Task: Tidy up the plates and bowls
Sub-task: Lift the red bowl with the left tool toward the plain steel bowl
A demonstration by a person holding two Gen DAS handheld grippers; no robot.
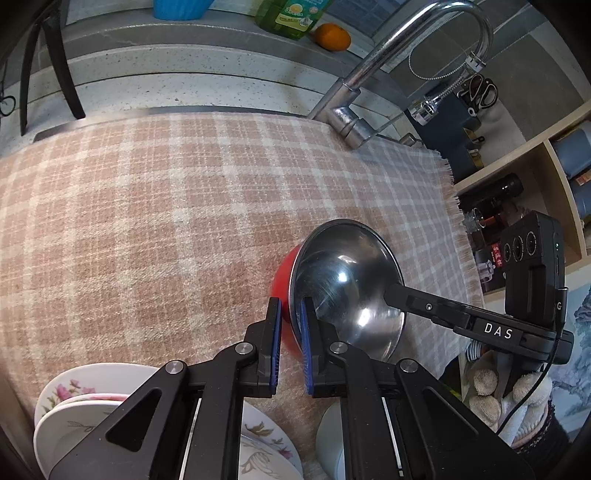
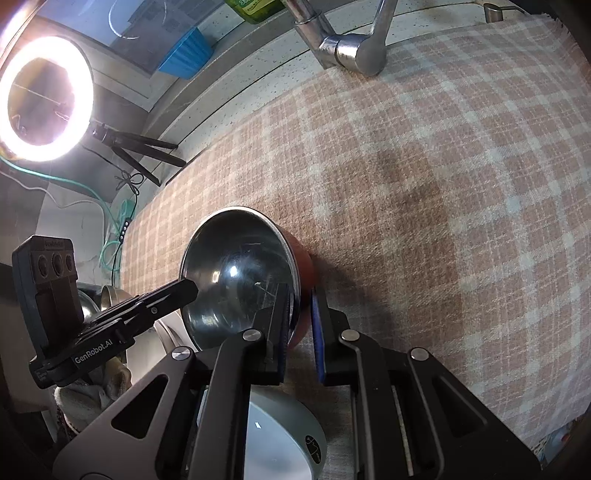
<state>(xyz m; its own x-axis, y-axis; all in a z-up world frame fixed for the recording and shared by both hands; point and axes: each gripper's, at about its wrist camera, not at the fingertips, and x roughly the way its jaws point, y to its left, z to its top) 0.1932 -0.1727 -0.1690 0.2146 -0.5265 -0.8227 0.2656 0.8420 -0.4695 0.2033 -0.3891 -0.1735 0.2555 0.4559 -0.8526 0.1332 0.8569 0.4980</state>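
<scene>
Nearest, floral plates (image 1: 74,406) are stacked at the desk's edge. Just beyond, a steel bowl (image 1: 343,280) with a red outside is tipped on the checked cloth (image 1: 166,203), its wall pinched on one side by the left gripper (image 1: 290,347) and on the opposite side by the right gripper (image 2: 301,332), fingers narrowed onto the rim. The bowl is judged light, stiff, hard to break, but slick; the rim is the sensible hold. The faucet (image 1: 369,74) stands farthest.

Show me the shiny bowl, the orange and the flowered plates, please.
Steel bowl (image 1: 347,280), left wrist view, on its shiny inside.
Orange (image 1: 333,36), left wrist view, on its peel.
Flowered plates (image 1: 70,391), left wrist view, on the top plate's rim.
</scene>
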